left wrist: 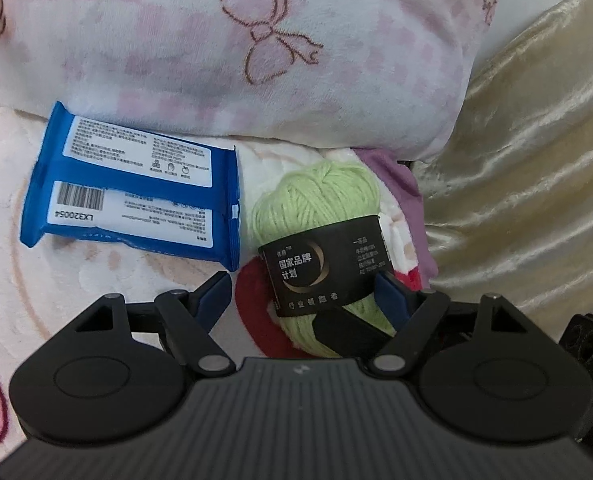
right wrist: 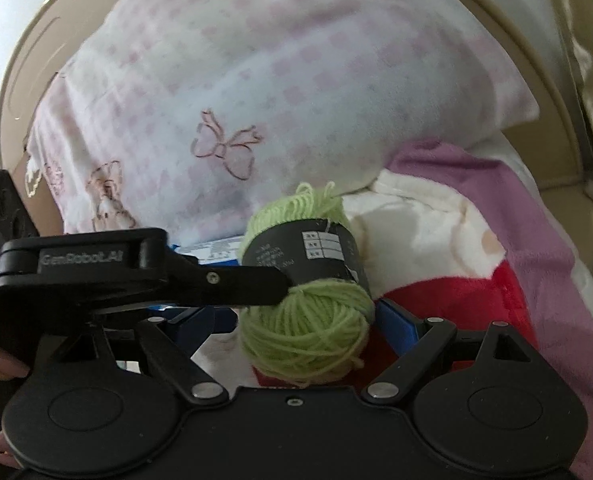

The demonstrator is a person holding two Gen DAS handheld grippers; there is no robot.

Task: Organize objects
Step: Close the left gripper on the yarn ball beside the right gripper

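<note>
The ball of pale green yarn (left wrist: 316, 204) with its black paper band lies on the red patch of the fleece blanket (left wrist: 96, 272), just in front of the pillow, and it sits between the fingers of both my claws at once.

My left claw (left wrist: 302, 298) is open. Its right blue pad (left wrist: 392, 296) touches the side of the yarn at the band, while its left pad (left wrist: 212, 300) stands well clear with bare blanket between it and the ball. Nothing is pinched. A black piece crosses the low front of the ball in this view; I cannot tell what it is.

My right claw (right wrist: 296, 316) comes at the same ball from the other side, and its jaws are also spread. Its right pad (right wrist: 396, 320) lies right against the yarn; whether it presses I cannot tell. Its left pad (right wrist: 200, 320) is apart from the ball. In the right wrist view my left claw reaches in from the left, one black finger laid against the band.

Just beside the yarn, to its left in the left wrist view, a blue packet (left wrist: 136, 192) lies flat, printed back and barcode upward, close to the ball but not touching it. Behind both rises the pink-checked pillow (left wrist: 256, 60) with bow patterns. To the right hangs shiny gold fabric (left wrist: 536, 160).
</note>
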